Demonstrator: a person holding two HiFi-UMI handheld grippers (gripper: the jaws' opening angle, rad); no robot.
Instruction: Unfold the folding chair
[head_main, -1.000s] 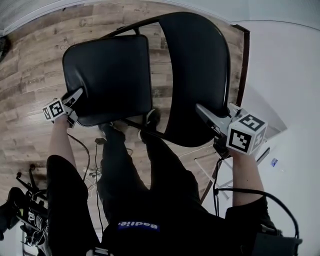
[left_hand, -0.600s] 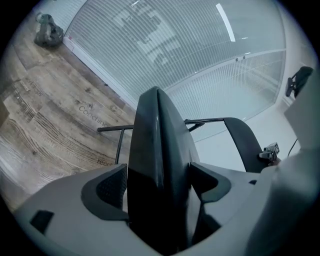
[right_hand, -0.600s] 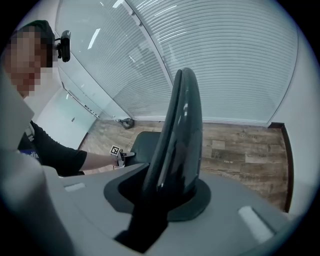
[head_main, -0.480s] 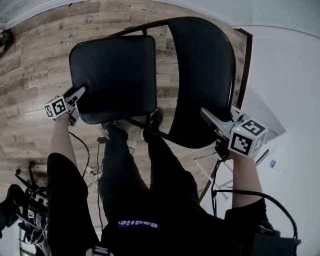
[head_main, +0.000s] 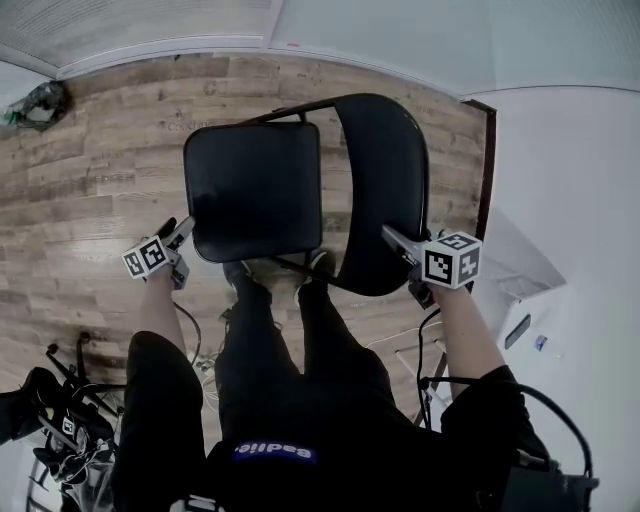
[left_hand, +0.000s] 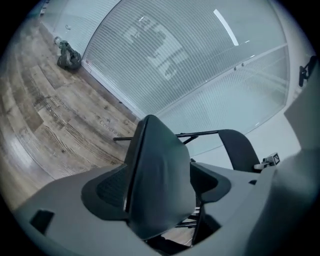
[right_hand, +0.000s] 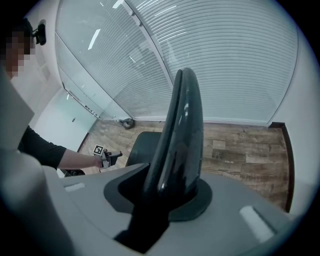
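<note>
Unfolding step, judged nearly complete: the folding chair (head_main: 300, 205) stands at 12 o'clock before the person, left gripper (head_main: 185, 232) clamped on the seat (head_main: 250, 180) corner at 8 o'clock, right gripper (head_main: 392, 237) clamped on the backrest (head_main: 385, 160); next, probably, pressing the seat fully level.

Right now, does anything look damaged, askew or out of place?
Nothing on the chair looks damaged: the left gripper clamps the seat, and the right gripper clamps the backrest. Only loose cables lie on the floor by the person's feet.
</note>
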